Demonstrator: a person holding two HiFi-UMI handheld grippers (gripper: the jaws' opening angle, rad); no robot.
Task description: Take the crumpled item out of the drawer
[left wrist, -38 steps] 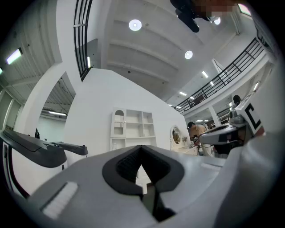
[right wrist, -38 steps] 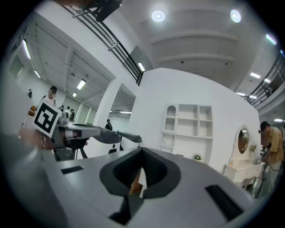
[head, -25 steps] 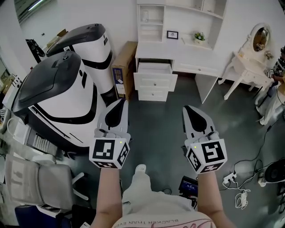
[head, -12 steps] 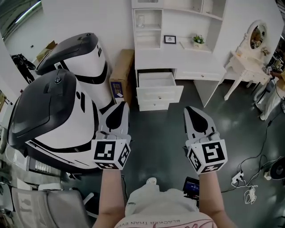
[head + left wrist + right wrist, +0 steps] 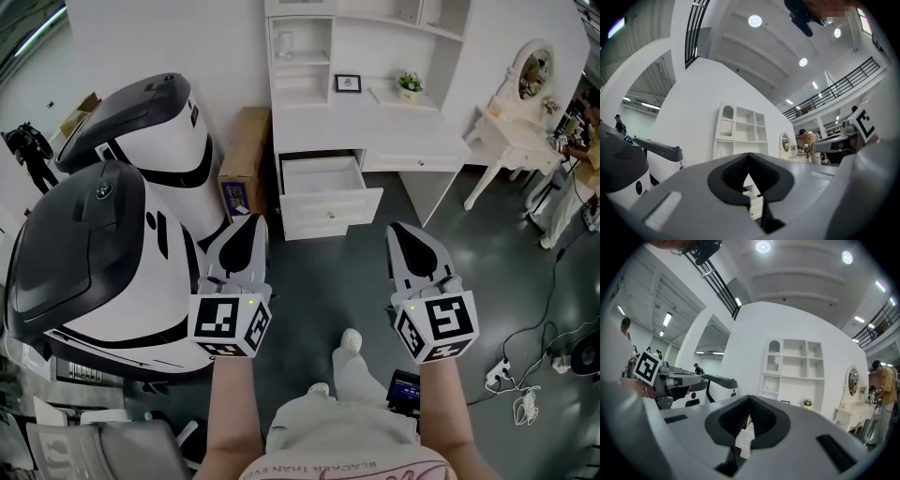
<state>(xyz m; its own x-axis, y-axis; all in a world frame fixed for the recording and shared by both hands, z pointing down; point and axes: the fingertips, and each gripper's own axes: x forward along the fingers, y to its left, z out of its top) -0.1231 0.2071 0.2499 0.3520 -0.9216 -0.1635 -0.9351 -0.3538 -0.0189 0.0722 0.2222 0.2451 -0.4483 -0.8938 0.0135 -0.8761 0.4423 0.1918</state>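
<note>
The white desk (image 5: 375,141) with shelves stands ahead, and its top drawer (image 5: 323,178) is pulled open. The inside of the drawer looks pale, and I cannot make out a crumpled item in it from here. My left gripper (image 5: 251,217) and right gripper (image 5: 398,228) are held side by side, pointing at the desk and well short of it over the dark floor. Both are shut with nothing between the jaws. The left gripper view shows its jaws (image 5: 749,154) meeting, with the drawer (image 5: 753,203) seen through the gap below. The right gripper (image 5: 750,397) looks the same.
Two large white-and-black machines (image 5: 94,253) (image 5: 159,122) fill the left side. A cardboard box (image 5: 246,155) leans beside the desk. A white vanity table (image 5: 511,141) stands at the right. Cables and a power strip (image 5: 506,375) lie on the floor at right, with a small dark device (image 5: 405,389) near my foot.
The desk and open drawer have come nearer and grown larger in the head view. Both grippers advanced with me, keeping their pose and staying shut.
</note>
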